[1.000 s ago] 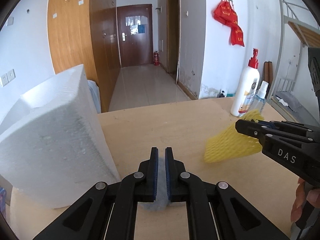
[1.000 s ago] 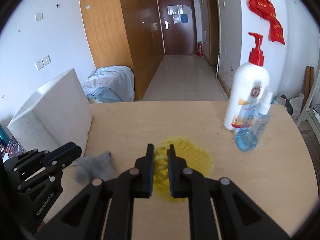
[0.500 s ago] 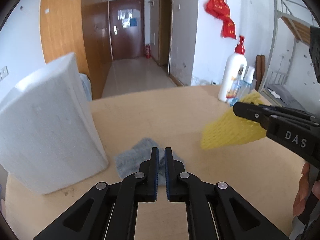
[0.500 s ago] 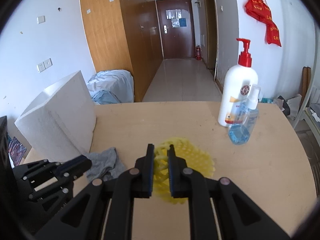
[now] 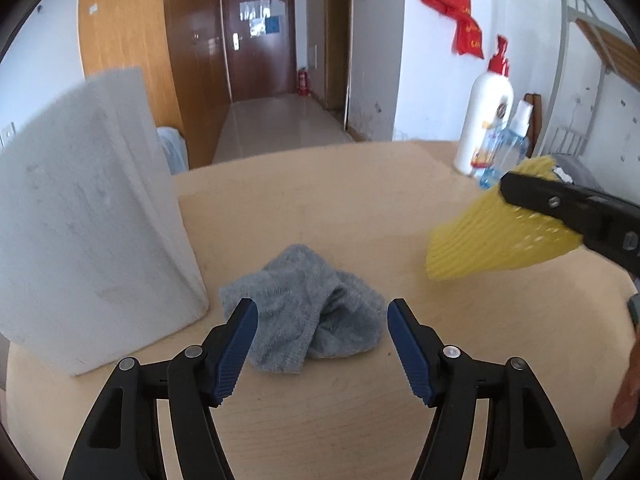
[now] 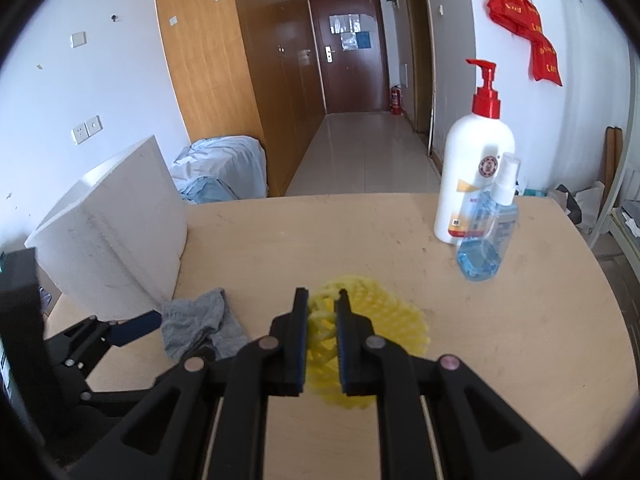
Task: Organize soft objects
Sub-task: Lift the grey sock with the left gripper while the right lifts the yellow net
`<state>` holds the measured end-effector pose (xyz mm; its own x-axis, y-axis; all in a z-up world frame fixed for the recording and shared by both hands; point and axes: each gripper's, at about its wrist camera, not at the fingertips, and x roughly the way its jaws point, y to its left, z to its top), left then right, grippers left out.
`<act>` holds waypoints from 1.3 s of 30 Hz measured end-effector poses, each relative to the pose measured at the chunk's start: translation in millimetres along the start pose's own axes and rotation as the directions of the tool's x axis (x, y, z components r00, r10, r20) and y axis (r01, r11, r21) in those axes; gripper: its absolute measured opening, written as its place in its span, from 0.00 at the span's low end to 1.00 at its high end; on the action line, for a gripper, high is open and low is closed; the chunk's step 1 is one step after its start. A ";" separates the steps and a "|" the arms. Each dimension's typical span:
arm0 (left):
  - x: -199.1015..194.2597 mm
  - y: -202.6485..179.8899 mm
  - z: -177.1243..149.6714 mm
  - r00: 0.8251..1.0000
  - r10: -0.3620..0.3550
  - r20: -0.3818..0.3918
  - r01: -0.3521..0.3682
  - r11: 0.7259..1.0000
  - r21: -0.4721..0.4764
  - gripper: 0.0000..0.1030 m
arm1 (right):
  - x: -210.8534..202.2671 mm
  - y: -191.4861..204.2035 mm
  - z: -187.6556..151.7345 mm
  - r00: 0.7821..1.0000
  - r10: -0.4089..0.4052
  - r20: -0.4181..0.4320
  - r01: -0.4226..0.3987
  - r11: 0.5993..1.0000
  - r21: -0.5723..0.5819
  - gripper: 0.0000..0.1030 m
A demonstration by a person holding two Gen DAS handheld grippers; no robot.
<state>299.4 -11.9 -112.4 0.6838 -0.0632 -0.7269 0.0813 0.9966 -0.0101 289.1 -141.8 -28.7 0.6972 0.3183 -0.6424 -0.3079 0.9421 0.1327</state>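
Nearby, foam block (image 5: pixel 88 216) beside grey sock (image 5: pixel 308 308) — left hand-held gripper (image 5: pixel 318 314) spread, right hand-held gripper (image 6: pixel 322 300) pinching yellow net (image 6: pixel 372 320).

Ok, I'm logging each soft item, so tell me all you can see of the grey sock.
The grey sock is a soft, fuzzy knit, crumpled into a folded heap. It lies flat on the wooden table, beside the white foam block. The left tongs are open around its near end, not gripping it. The yellow foam net, held in the right tongs, is clear of it.
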 end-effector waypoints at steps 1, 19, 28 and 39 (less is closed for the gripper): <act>2.6 0.2 0.1 1.000 -0.002 -0.010 0.002 1.000 0.000 0.66 | -0.1 -0.3 -0.9 1.000 0.000 0.000 0.000 1.000 0.001 0.15; 29.1 0.9 2.0 0.997 0.028 -0.071 -0.028 1.000 -0.006 0.66 | 2.4 -4.0 -1.9 1.000 0.011 -0.016 -0.011 1.000 0.005 0.15; 28.7 9.1 3.9 0.998 0.012 -0.069 -0.013 1.000 -0.013 0.49 | 2.2 -3.1 -2.6 1.000 0.013 -0.017 -0.013 1.000 0.002 0.15; 17.0 11.5 2.0 0.999 0.018 -0.050 -0.019 1.000 -0.018 0.08 | 2.4 -2.3 -2.2 1.000 0.012 -0.014 -0.012 1.000 -0.006 0.15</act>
<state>313.4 -1.7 -123.5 0.6482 -0.0427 -0.7603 0.0553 0.9984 -0.0089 290.1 -143.4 -32.2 0.6840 0.3282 -0.6514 -0.3204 0.9375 0.1359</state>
